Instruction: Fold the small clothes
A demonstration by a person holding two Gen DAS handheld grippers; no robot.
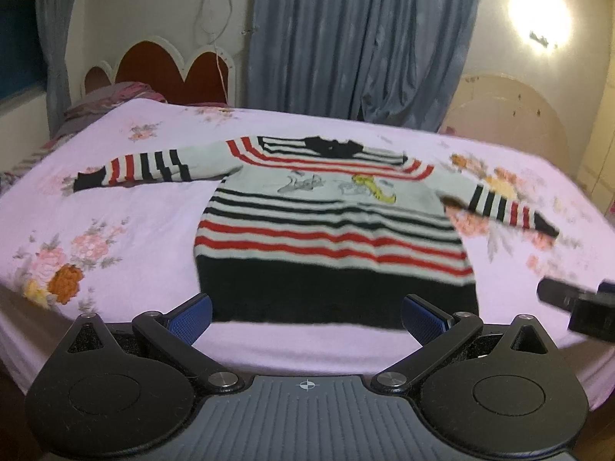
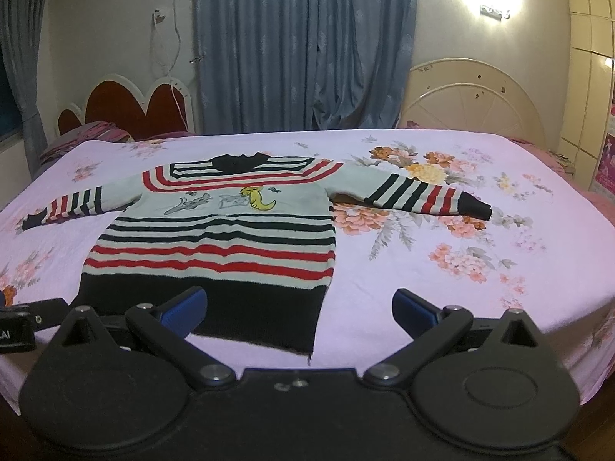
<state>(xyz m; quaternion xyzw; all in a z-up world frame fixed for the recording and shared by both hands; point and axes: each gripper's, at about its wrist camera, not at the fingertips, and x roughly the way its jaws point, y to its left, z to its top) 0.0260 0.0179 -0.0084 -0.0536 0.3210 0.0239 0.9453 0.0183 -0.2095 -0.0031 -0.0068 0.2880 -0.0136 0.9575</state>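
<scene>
Both tools spread, empty: left tool (image 1: 306, 317), right tool (image 2: 299, 313). Sweater (image 1: 326, 223) flat on bed (image 1: 115, 199). Risk: pinching the sheet with the 6 o'clock hem, dragging it askew.

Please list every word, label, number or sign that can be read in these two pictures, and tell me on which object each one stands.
"AI": white letters, cut off by the picture's edge, on the black body of the left tool, seen from the right wrist view.
Pink poster at the right edge: it has print, too small to read.
Sweater: only cartoon figures, no words.
Left wrist view: no readable text.
</scene>
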